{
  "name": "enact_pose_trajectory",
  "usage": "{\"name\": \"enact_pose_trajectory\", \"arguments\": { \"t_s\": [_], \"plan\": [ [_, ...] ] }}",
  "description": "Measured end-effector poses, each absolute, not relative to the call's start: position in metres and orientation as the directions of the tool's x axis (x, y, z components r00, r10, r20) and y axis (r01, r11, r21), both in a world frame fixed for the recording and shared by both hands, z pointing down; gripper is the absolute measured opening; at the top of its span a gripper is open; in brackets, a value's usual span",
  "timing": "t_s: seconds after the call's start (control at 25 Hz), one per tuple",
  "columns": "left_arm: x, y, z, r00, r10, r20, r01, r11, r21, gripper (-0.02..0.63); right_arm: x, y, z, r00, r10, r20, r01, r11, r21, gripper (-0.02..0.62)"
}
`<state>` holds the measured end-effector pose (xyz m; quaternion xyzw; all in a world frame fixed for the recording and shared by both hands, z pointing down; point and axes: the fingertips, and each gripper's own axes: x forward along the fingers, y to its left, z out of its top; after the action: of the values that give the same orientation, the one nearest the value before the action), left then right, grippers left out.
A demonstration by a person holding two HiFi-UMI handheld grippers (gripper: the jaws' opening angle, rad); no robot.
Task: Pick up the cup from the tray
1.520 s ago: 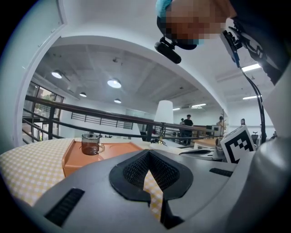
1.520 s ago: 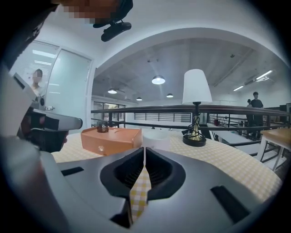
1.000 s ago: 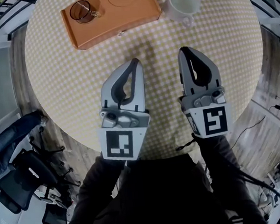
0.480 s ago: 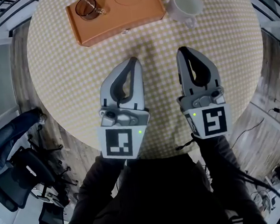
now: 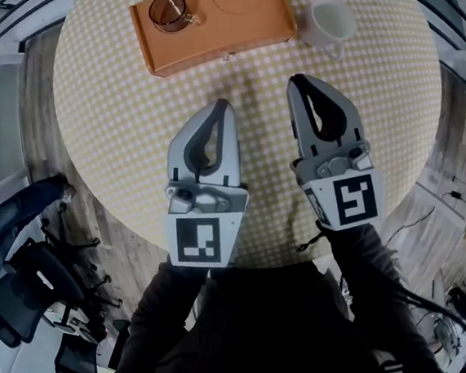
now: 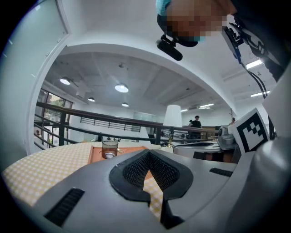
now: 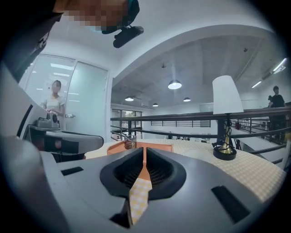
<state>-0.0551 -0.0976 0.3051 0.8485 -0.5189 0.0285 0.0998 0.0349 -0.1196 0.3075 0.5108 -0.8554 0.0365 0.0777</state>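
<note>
Barely anything has moved: left tongs (image 5: 224, 106) and right tongs (image 5: 294, 82) stay closed, empty, above the counter (image 5: 119, 110), well apart from the glass cup (image 5: 168, 10) standing on the orange tray (image 5: 243, 31); reaching remains ahead.

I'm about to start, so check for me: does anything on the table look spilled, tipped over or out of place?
Nothing stands out. The small clear glass cup stands upright on the orange rectangular tray. The white ceramic mug stands upright beside the tray on the yellow checked tablecloth. No spill shows.
</note>
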Motion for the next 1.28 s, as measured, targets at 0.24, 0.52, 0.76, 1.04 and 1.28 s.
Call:
{"name": "enact_pose_trajectory", "arguments": {
  "t_s": [0.24, 0.52, 0.76, 1.04, 1.28],
  "plan": [
    [-0.034, -0.09, 0.3, 0.446, -0.882, 0.154, -0.893, -0.426, 0.146, 0.005, 0.041, -0.131, 0.294, -0.539, -0.827, 0.16, -0.835, 0.549, 0.026, 0.02],
    [-0.042, -0.089, 0.316, 0.44, -0.88, 0.18, -0.895, -0.413, 0.171, 0.005, 0.017, -0.155, 0.304, -0.591, -0.784, 0.191, -0.792, 0.609, 0.05, 0.094],
    [-0.052, -0.098, 0.325, 0.429, -0.884, 0.189, -0.898, -0.393, 0.198, 0.004, 0.003, -0.182, 0.32, -0.608, -0.755, 0.247, -0.767, 0.638, 0.064, 0.123],
    [-0.04, -0.093, 0.332, 0.457, -0.867, 0.197, -0.88, -0.409, 0.24, 0.005, 0.001, -0.19, 0.329, -0.58, -0.735, 0.35, -0.75, 0.65, 0.123, 0.124],
    [-0.041, -0.093, 0.333, 0.469, -0.86, 0.199, -0.872, -0.416, 0.259, 0.005, -0.007, -0.195, 0.332, -0.562, -0.699, 0.442, -0.714, 0.68, 0.166, 0.124]
  ]
}}
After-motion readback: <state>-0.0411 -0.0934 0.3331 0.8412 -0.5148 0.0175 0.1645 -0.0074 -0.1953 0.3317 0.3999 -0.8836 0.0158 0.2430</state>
